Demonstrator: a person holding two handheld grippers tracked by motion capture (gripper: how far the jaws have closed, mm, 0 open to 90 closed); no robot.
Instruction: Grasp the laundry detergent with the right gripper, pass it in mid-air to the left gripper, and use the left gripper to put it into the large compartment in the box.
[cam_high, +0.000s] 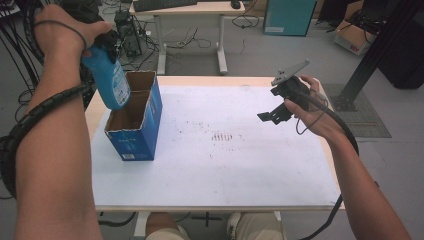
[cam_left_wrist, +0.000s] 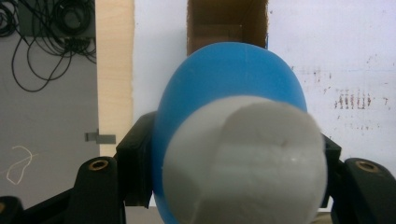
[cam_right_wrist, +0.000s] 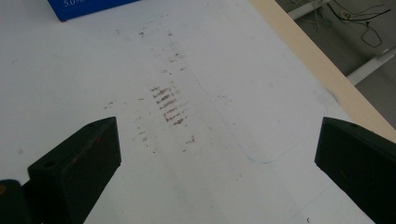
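A blue bottle (cam_high: 108, 78) with a pale grey cap (cam_left_wrist: 243, 163) hangs bottom-down over the open top of a blue cardboard box (cam_high: 136, 122) at the table's left. My left gripper (cam_high: 103, 50) is shut on the bottle near its cap end. In the left gripper view the bottle (cam_left_wrist: 229, 79) sits between the black jaws, with the box's brown inside (cam_left_wrist: 227, 23) straight beyond it. My right gripper (cam_high: 272, 115) hovers over the right side of the table. It is open, and nothing lies between its jaws (cam_right_wrist: 217, 158).
A white sheet (cam_high: 220, 150) with dark scuff marks (cam_right_wrist: 169, 108) covers the wooden table (cam_high: 210, 80). A corner of the blue box (cam_right_wrist: 88, 7) is at the top of the right gripper view. Behind the table stand a desk (cam_high: 190, 10), cables and a cardboard carton (cam_high: 350, 35).
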